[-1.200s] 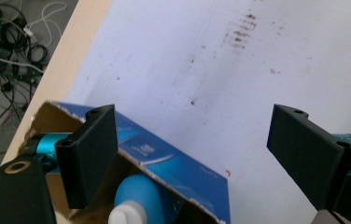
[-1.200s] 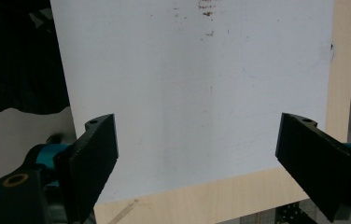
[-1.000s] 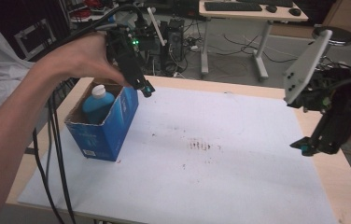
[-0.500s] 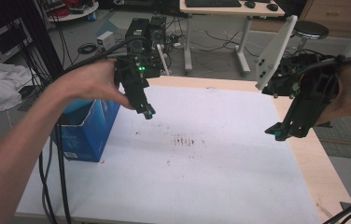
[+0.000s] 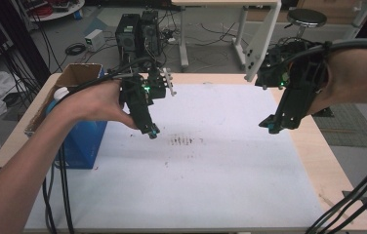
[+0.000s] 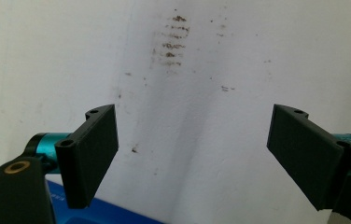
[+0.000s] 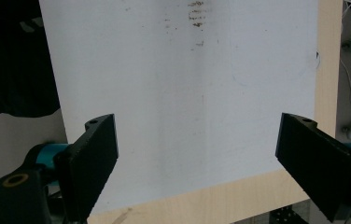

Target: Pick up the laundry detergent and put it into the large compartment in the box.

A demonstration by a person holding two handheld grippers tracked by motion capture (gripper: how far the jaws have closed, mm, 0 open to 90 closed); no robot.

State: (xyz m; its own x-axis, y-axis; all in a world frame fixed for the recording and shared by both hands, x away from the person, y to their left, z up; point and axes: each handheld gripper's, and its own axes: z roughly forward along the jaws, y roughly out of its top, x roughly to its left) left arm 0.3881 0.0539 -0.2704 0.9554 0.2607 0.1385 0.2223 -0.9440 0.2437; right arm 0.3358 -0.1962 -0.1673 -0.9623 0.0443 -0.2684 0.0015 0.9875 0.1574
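My left gripper point(image 5: 151, 131) hangs over the white sheet point(image 5: 230, 175), just right of a blue box point(image 5: 81, 141). Its jaws stand wide open with nothing between them point(image 6: 197, 154). My right gripper point(image 5: 268, 126) hovers near the sheet's right edge, also open and empty point(image 7: 197, 163). A patch of brown smudges point(image 5: 181, 140) marks the sheet between the two grippers, and the same smudges point(image 6: 171, 44) lie ahead of the left jaws. In the blue box stands a bottle with a white cap point(image 5: 60, 92).
The wooden table point(image 5: 340, 195) shows bare strips beside the sheet, and its edge point(image 7: 211, 200) runs under the right jaws. A corner of the blue box point(image 6: 99, 217) sits below the left jaws. Computer towers point(image 5: 140, 34), cables and a stool point(image 5: 306, 17) stand behind the table.
My left gripper has moved from above the blue box rightward and down over the sheet. My right gripper has come in from the table's right edge towards the sheet.
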